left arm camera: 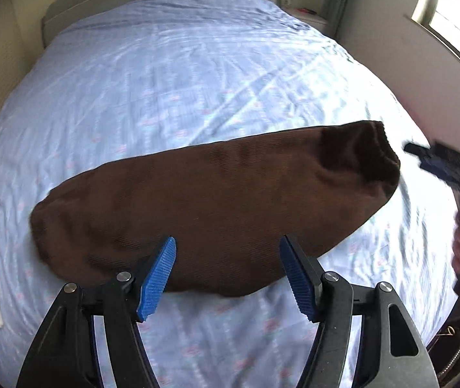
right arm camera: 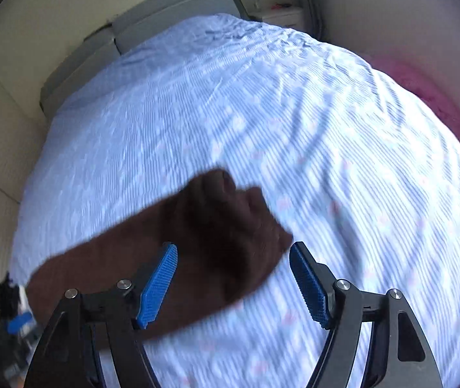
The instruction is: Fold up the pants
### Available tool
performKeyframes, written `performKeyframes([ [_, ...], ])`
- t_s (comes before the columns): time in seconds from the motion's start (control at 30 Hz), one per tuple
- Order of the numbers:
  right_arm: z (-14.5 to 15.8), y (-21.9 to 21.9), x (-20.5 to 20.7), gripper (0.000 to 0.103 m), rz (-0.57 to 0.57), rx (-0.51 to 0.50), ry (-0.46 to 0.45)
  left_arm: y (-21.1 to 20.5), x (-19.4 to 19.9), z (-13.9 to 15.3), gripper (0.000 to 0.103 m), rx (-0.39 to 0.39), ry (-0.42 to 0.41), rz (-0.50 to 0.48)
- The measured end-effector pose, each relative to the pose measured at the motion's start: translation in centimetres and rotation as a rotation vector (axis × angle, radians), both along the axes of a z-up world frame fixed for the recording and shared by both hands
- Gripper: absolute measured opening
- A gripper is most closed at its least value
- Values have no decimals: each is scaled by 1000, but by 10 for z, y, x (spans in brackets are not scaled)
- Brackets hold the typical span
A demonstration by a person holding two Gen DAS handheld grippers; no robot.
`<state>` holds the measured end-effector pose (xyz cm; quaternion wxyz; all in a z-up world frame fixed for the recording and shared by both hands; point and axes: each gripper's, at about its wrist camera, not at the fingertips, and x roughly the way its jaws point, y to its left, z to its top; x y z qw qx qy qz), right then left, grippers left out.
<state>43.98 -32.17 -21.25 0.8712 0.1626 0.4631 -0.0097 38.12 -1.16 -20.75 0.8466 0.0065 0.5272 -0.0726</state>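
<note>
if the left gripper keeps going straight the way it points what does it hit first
Most likely the brown pants. The left gripper is open, empty, and aimed at their near edge, with the cloth filling the gap between its fingers. Depth is unclear, but nothing else shows in that line above the bedsheet.

Brown pants (left arm camera: 217, 207) lie folded on the blue bedsheet (left arm camera: 197, 80) (wrinkled), left tongs (left arm camera: 228, 274) spread wide above them.
</note>
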Motion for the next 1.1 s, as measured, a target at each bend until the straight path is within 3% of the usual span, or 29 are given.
performKeyframes([
  [0.17, -21, 9, 52, 73, 34, 45, 6, -23, 3, -6, 66, 14, 16, -21],
  [0.47, -103, -37, 64, 73, -61, 149, 136, -39, 13, -18, 66, 59, 50, -8],
  [0.83, -125, -41, 66, 71, -30, 239, 180, -36, 21, -27, 66, 83, 65, 26],
  [0.87, -122, -37, 69, 68, -9, 229, 183, -38, 21, -27, 66, 89, 62, 21],
  [0.9, -121, -33, 73, 49, 23, 244, 181, -39, 20, -27, 66, 85, 62, 16],
  [0.93, -118, -27, 74, 45, 43, 249, 184, -40, 20, -28, 66, 73, 64, 16],
  [1.0, -123, -25, 80, 45, 64, 236, 195, -39, 21, -29, 66, 56, 76, 25],
  [1.1, -123, -43, 80, 39, -16, 380, 222, -42, 22, -28, 65, 71, 80, 34],
])
